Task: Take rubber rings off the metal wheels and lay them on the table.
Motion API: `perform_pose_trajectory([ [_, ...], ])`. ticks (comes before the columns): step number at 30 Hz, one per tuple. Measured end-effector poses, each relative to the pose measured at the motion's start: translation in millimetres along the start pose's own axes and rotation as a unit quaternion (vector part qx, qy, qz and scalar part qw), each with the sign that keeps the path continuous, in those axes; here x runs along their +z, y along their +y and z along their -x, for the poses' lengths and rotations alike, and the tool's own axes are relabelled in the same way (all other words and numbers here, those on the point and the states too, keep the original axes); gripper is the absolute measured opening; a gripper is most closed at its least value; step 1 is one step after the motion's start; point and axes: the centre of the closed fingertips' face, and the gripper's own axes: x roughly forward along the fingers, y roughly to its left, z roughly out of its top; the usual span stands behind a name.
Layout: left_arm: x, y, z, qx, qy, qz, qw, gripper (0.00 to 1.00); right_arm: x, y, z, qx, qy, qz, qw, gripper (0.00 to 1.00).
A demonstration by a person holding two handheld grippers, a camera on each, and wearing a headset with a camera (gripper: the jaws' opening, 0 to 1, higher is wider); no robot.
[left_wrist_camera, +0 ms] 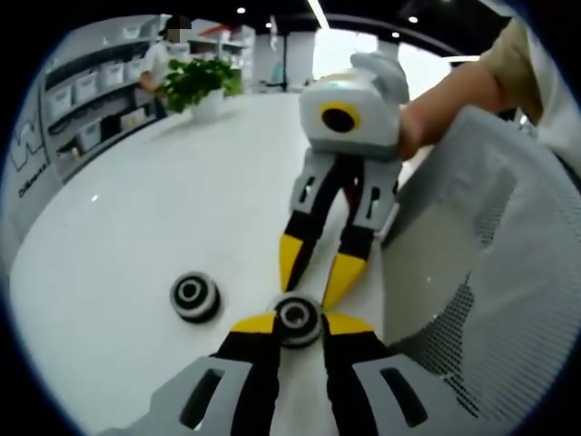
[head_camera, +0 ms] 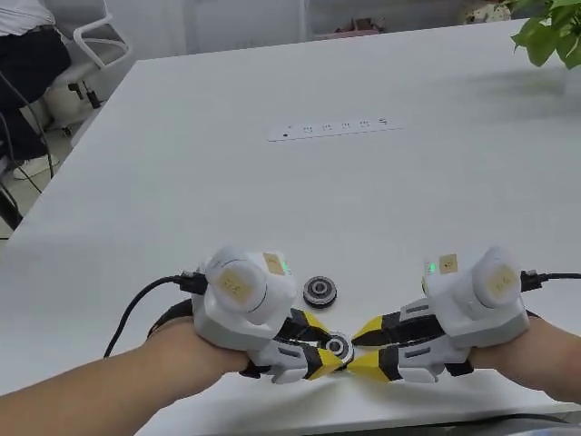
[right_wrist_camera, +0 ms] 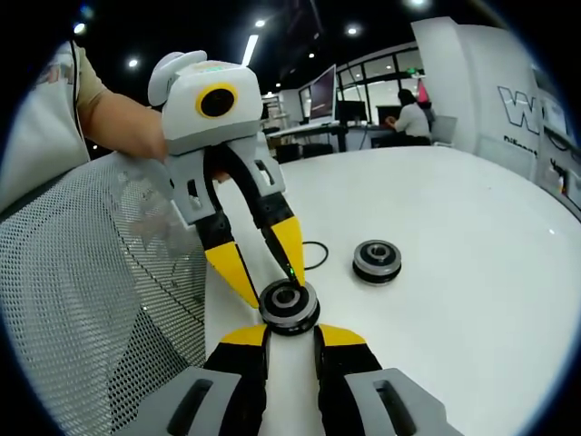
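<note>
A small metal wheel with a black rubber ring [head_camera: 339, 346] hangs just above the near edge of the white table [head_camera: 272, 200], held between both grippers. My left gripper [head_camera: 324, 343] reaches in from the left, its yellow tips pressed on the wheel [left_wrist_camera: 298, 316]. From the right, my right gripper [head_camera: 359, 347] closes its tips on the same wheel [right_wrist_camera: 289, 304]. In the left gripper view the right gripper [left_wrist_camera: 315, 271] comes down from above. In the right gripper view the left gripper [right_wrist_camera: 263, 263] does likewise. A second ringed wheel [head_camera: 320, 291] lies flat on the table just behind.
A flush socket strip [head_camera: 334, 129] sits mid-table. A potted plant [head_camera: 549, 36] stands at the far right corner and an office chair [head_camera: 91, 45] beyond the far left. A mesh chair back [left_wrist_camera: 481, 272] is close by the table's near edge. The left gripper's cable [head_camera: 136, 309] trails left.
</note>
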Motion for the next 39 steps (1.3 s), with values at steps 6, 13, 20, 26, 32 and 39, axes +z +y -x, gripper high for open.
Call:
perform_pose_trajectory([
  [6,-0.2,4.1,-0.7,0.014,-0.009,-0.006,0.9998,0.14,1.1,0.0,-0.2,0.002,-0.004,-0.012,0.9999,0.17],
  [13,0.2,3.5,-1.2,0.020,-0.015,-0.018,0.9995,0.14,2.2,1.4,-1.5,0.006,-0.008,-0.022,0.9997,0.18],
  [20,0.3,3.9,-1.6,0.023,-0.021,-0.021,0.9993,0.14,1.7,1.1,-1.0,0.001,-0.010,-0.025,0.9996,0.18],
  [26,0.4,3.8,-1.8,0.028,-0.022,-0.020,0.9992,0.14,-2.4,-2.1,2.3,-0.008,-0.008,-0.039,0.9992,0.07],
  [32,0.4,3.9,-1.8,0.032,-0.021,-0.021,0.9991,0.14,-2.2,-2.2,1.8,-0.009,-0.005,-0.047,0.9988,0.05],
  [39,0.3,4.2,-1.9,0.035,-0.020,-0.026,0.9989,0.13,-3.1,-5.3,4.0,-0.015,-0.010,-0.096,0.9953,0.00],
])
